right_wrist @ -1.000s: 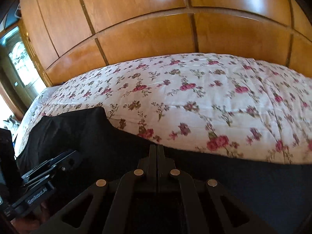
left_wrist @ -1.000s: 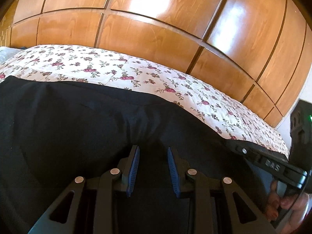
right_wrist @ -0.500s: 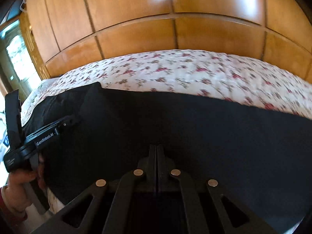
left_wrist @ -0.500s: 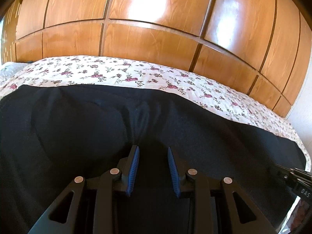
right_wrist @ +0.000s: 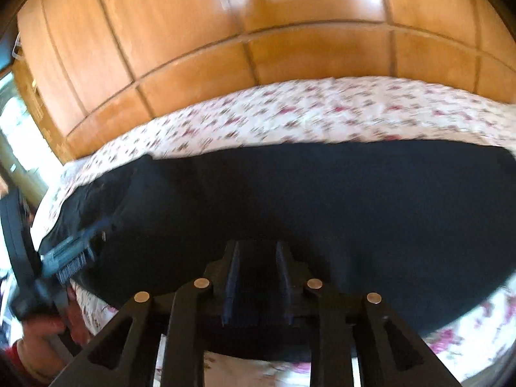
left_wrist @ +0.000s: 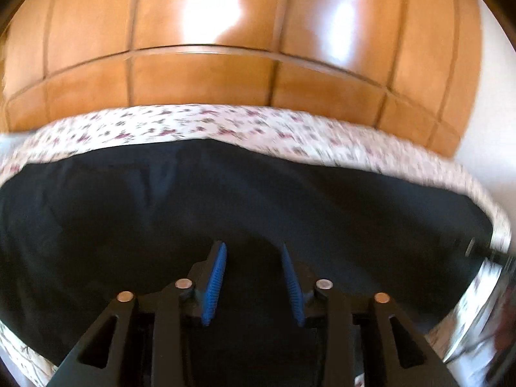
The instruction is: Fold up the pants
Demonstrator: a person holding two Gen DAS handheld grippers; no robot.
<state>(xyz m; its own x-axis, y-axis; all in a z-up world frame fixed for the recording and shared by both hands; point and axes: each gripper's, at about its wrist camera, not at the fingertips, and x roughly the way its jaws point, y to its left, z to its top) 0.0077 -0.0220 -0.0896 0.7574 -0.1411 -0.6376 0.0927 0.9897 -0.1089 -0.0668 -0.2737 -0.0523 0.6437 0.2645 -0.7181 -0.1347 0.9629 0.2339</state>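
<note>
Black pants (left_wrist: 245, 200) lie spread flat across the near part of a floral bedspread; they also fill the middle of the right wrist view (right_wrist: 322, 200). My left gripper (left_wrist: 253, 251) is open and empty, its blue pads just above the near part of the pants. My right gripper (right_wrist: 258, 248) is open a little and empty, over the pants' near edge. The left gripper also shows at the left of the right wrist view (right_wrist: 74, 254), held in a hand beside the pants' left end.
The floral bedspread (right_wrist: 322, 113) runs beyond the pants to a wooden panelled wardrobe (right_wrist: 258, 32). The bed's near edge shows below the pants (right_wrist: 467, 335). A bright window is at far left (right_wrist: 19, 129). Both views are motion-blurred.
My right gripper has opened; it was shut before. Both grippers have pulled back and up, so more of the pants and the bed's near edge show.
</note>
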